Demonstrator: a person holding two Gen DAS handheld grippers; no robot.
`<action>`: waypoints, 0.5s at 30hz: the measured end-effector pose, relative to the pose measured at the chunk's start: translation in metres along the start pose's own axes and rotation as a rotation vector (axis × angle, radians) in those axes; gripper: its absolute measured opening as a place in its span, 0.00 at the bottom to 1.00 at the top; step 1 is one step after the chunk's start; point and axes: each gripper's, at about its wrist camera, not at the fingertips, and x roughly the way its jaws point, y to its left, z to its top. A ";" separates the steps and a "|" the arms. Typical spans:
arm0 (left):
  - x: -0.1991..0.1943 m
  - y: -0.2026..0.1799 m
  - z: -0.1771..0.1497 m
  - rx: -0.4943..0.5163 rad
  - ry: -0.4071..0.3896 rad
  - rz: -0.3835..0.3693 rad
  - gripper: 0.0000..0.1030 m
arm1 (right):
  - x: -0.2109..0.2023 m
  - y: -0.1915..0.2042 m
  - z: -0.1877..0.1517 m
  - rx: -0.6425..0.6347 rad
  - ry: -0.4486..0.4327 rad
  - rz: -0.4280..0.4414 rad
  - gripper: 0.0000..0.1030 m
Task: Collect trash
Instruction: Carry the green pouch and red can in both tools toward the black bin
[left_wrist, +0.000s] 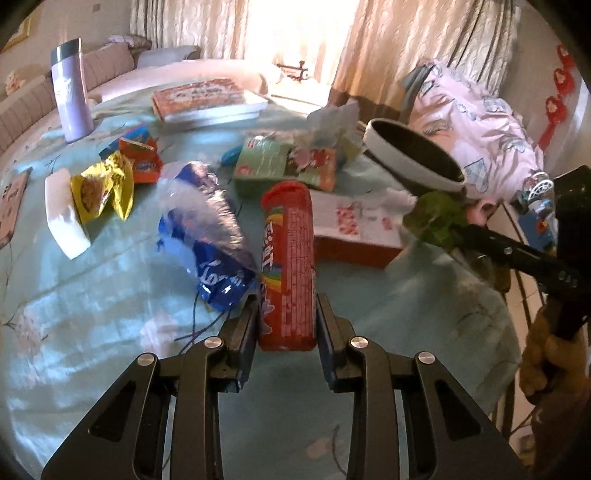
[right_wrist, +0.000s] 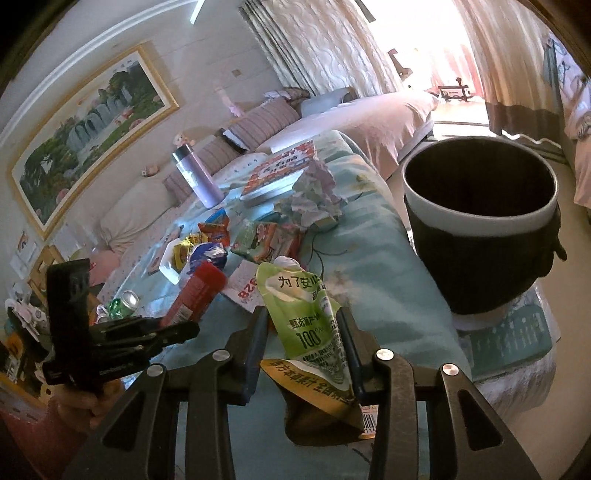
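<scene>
My left gripper is shut on a red cylindrical snack can, gripped near its base, above the table. My right gripper is shut on a green drink pouch and holds it in the air left of the trash bin, a white bin lined with a black bag. In the left wrist view the bin is at the table's right edge, with the pouch just below its rim. Loose trash lies on the table: a blue plastic bag, a yellow wrapper, orange packets, crumpled paper.
The table has a light blue floral cloth. A purple thermos, books, a red and white tissue box and a white box stand on it. A green can lies at the left. A bed is behind.
</scene>
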 end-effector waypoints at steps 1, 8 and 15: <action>0.002 0.001 0.000 0.003 0.008 0.008 0.35 | 0.000 -0.001 -0.002 0.005 0.003 0.005 0.37; -0.017 0.001 -0.007 0.038 -0.022 0.007 0.59 | -0.005 -0.006 -0.006 0.029 -0.002 0.013 0.37; -0.021 0.001 -0.015 0.030 -0.011 0.002 0.59 | -0.008 -0.009 -0.010 0.036 -0.015 0.009 0.37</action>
